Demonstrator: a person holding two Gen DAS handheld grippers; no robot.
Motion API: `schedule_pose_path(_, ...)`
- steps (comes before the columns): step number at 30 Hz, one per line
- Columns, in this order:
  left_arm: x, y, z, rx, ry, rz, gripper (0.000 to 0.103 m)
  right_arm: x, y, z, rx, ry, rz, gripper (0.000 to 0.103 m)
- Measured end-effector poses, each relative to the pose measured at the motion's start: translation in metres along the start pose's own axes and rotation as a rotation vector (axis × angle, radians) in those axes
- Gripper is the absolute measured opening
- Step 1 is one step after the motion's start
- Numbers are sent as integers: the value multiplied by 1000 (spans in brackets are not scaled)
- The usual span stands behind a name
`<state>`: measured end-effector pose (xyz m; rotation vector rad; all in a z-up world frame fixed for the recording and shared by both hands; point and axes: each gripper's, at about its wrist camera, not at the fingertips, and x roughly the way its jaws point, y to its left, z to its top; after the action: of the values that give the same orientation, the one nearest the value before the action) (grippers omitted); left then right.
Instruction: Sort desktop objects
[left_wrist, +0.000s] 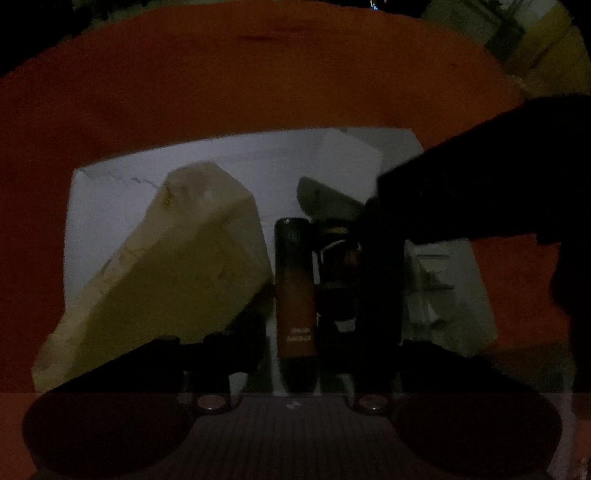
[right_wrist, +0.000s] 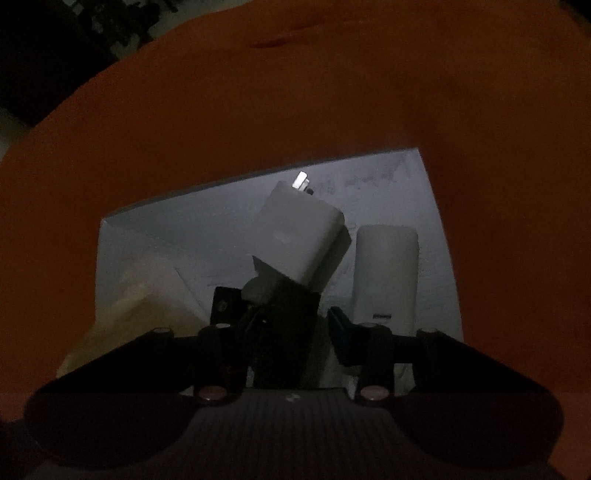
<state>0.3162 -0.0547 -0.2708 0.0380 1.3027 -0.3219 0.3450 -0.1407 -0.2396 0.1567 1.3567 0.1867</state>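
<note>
Here the left gripper (left_wrist: 295, 295) pinches an orange-black tube (left_wrist: 295, 288).

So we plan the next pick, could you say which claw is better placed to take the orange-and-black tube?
Probably left: the orange-and-black tube lies between the fingers of the left claw, whereas the right claw is lined up on the white charger.

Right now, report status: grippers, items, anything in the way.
Left gripper: tube between jaws, grip too dark to call. Right gripper: charger between jaws, same. Both in the white box; yellow block beside tube.
</note>
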Motion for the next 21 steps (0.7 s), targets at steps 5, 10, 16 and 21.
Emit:
schedule_pose_path(5, -1, 4, 1, -18, -2, -23, 21, -1, -1, -1, -15, -4, 13, 33)
schedule_pose_path(10, -9, 11, -8, 9, 0, -19, 21, -6, -6, -7, -34, 2, 33, 31)
schedule_pose_path(16, -21, 26, -19, 9, 20, -19, 21, -20, -19, -5, -66, 14, 54, 31)
schedule_pose_path(21, -22, 30, -22, 3, 32, -16, 21, -23, -36, -1, -69, 7, 18, 31)
